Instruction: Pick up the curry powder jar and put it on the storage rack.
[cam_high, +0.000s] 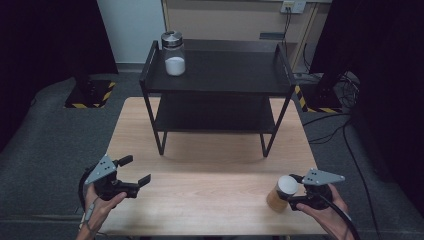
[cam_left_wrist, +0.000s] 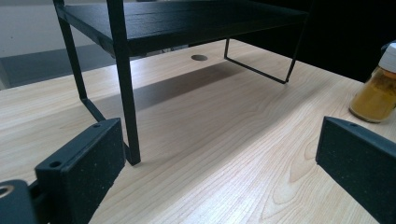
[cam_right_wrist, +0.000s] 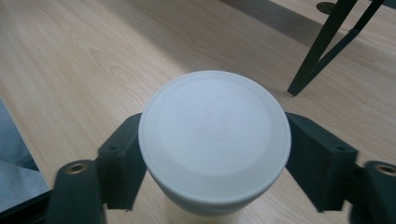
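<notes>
A spice jar (cam_high: 276, 199) with a white lid and orange-yellow powder stands at the table's front right. My right gripper (cam_high: 292, 190) is shut on it just below the lid. In the right gripper view the lid (cam_right_wrist: 215, 140) sits between the two black jaws, which press on either side; the gripper (cam_right_wrist: 212, 156) looks down on it. My left gripper (cam_high: 136, 170) hovers at the front left, open, with nothing between its fingers. In the left gripper view the wide-apart jaws of that gripper (cam_left_wrist: 222, 140) frame bare wood, and the spice jar (cam_left_wrist: 376, 93) shows at the far right.
A black two-tier rack (cam_high: 220, 75) stands at the back of the wooden table (cam_high: 210, 165). A glass jar (cam_high: 173, 54) with a silver lid and white powder sits on its top shelf at the left. A rack leg (cam_left_wrist: 128, 102) is close to my left gripper.
</notes>
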